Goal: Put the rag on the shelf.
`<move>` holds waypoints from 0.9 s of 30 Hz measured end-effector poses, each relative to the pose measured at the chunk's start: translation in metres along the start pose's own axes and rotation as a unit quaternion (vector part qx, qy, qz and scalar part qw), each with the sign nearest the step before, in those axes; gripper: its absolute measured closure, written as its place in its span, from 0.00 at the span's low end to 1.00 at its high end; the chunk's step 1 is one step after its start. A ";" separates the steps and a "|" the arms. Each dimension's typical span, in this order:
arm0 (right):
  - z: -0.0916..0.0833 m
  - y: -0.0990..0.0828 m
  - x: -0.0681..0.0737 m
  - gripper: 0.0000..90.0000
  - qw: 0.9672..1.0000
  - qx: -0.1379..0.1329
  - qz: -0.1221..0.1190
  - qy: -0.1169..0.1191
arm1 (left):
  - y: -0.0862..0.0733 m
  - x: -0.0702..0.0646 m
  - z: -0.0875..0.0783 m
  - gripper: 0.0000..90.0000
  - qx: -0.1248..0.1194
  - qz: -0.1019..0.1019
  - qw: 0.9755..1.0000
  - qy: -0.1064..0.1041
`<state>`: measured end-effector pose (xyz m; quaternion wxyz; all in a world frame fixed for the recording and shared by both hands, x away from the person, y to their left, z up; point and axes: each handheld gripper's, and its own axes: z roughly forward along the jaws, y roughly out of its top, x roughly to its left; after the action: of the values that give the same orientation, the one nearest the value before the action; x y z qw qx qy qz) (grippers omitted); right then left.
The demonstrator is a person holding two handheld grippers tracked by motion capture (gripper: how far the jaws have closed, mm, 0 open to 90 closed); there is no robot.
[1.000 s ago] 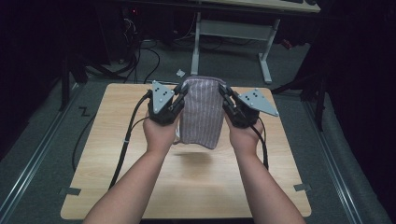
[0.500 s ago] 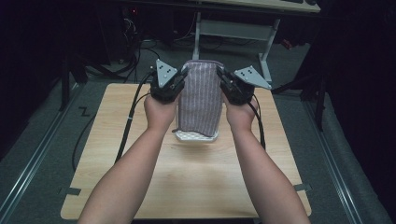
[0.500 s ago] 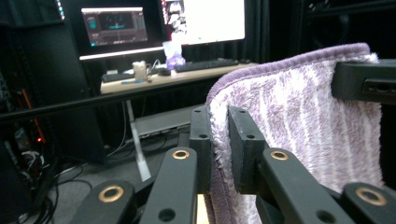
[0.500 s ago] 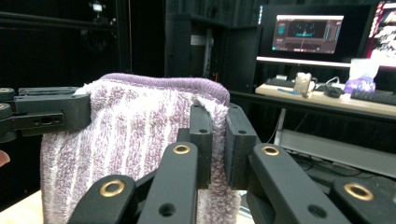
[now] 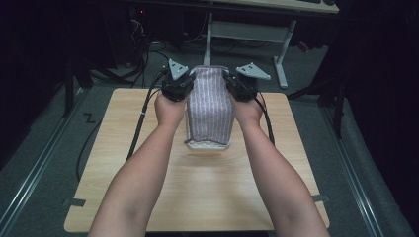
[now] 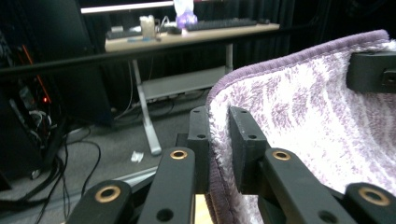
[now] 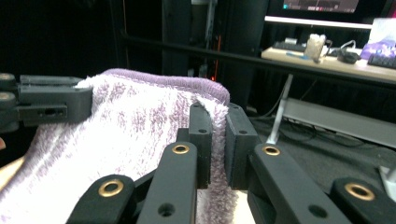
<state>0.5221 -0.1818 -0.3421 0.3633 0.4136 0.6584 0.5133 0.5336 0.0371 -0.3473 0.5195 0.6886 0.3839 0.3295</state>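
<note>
A purple-and-white striped towel hangs between the two grippers above the far half of the wooden table. My left gripper is shut on its upper left corner, and in the left gripper view the fluffy towel edge is pinched between the black jaws of the left gripper. The right gripper is shut on the upper right corner; its own view shows the towel hem clamped in the right gripper. The towel's lower end rests folded on the table.
Cables trail from both grippers over the table's edges. Beyond the table stands a desk frame on dark floor with more cables. A desk with a keyboard and small items sits in the background.
Both grippers have lifted the towel higher and carried it farther from the person. More of the towel now hangs in the air, with only its lower end on the table.
</note>
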 end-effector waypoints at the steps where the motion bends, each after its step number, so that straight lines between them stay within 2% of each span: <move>1: 0.002 -0.002 0.000 0.93 1.000 0.004 0.000 -0.001 | -0.002 0.000 0.003 0.88 0.005 -0.001 1.000 0.000; 6: 0.008 -0.010 -0.002 0.92 1.000 0.024 -0.004 -0.005 | -0.012 0.001 0.014 0.86 0.041 -0.013 0.999 -0.009; 8: 0.009 -0.011 -0.002 0.90 1.000 0.029 0.000 -0.006 | -0.012 0.002 0.015 0.84 0.046 -0.020 0.999 -0.011; 9: 0.011 -0.013 -0.003 0.84 0.999 0.032 0.006 -0.001 | -0.013 0.003 0.014 0.80 0.048 -0.027 0.998 -0.010; 10: 0.012 -0.016 -0.004 0.71 0.999 0.036 0.009 -0.004 | -0.014 0.005 0.012 0.71 0.040 -0.042 0.998 -0.010; 11: 0.012 -0.016 -0.004 0.69 0.999 0.039 0.011 -0.008 | -0.014 0.005 0.012 0.71 0.040 -0.042 0.998 -0.010; 12: 0.011 -0.017 -0.005 0.68 0.999 0.042 0.014 -0.011 | -0.015 0.007 0.009 0.70 0.037 -0.052 0.998 -0.014; 16: 0.007 -0.017 -0.005 0.67 0.999 0.041 0.010 -0.014 | -0.016 0.007 0.005 0.67 0.041 -0.055 0.998 -0.014; 20: -0.001 -0.017 -0.005 0.66 0.999 0.043 0.005 -0.017 | -0.016 0.004 -0.004 0.65 0.031 -0.064 0.997 -0.013; 27: -0.011 -0.020 -0.006 0.65 0.999 0.048 0.009 -0.022 | -0.012 -0.001 -0.017 0.63 0.031 -0.057 0.998 -0.019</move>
<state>0.5108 -0.1942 -0.3587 0.3534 0.4474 0.6703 0.4750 0.5157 0.0459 -0.3550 0.5233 0.6872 0.4226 0.2742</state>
